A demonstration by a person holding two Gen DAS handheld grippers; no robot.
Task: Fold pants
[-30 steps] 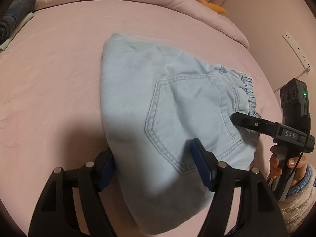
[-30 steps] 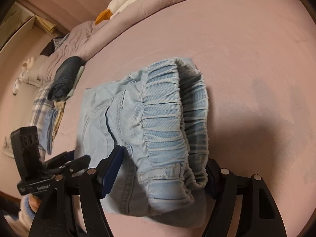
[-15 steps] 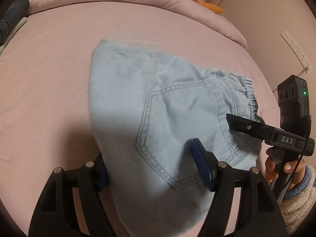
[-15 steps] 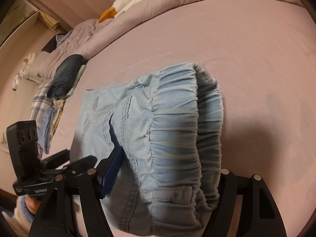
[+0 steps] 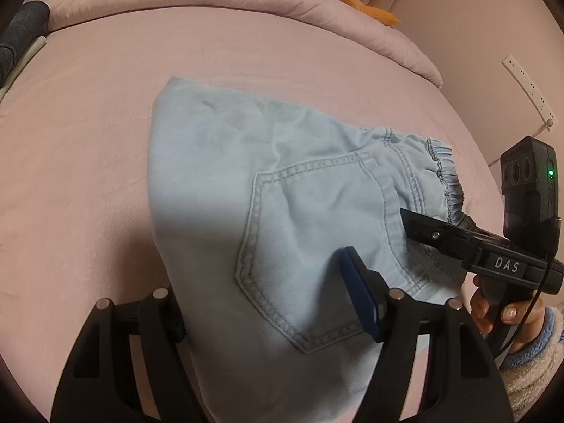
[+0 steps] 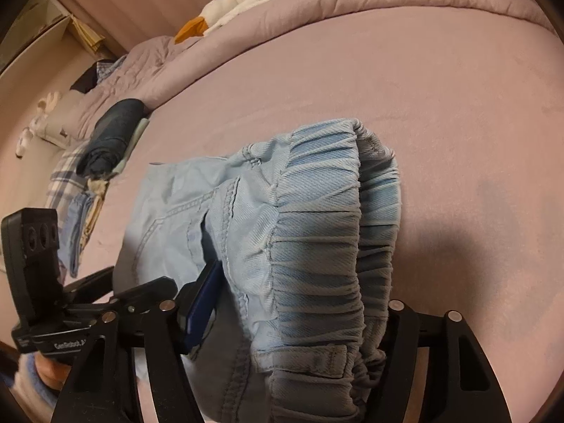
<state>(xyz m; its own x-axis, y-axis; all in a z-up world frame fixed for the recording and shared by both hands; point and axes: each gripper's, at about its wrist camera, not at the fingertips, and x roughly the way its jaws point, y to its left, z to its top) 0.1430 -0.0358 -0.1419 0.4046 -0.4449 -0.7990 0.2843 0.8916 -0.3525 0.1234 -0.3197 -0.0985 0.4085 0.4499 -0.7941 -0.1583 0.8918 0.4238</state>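
While folded, soft denim pants (image 5: pixel 268 211) show a ruched waistband (image 6: pixel 317 246).

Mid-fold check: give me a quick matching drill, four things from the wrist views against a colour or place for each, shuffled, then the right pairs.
Things:
1. pants
2. bed sheet
3. rolled garment
4. elastic waistband

Descriptions:
A. dark, at the far edge of the bed
B. between the right gripper's fingers
C. light blue denim with a stitched back pocket
D. plain pink

Pairs: 1-C, 2-D, 3-A, 4-B
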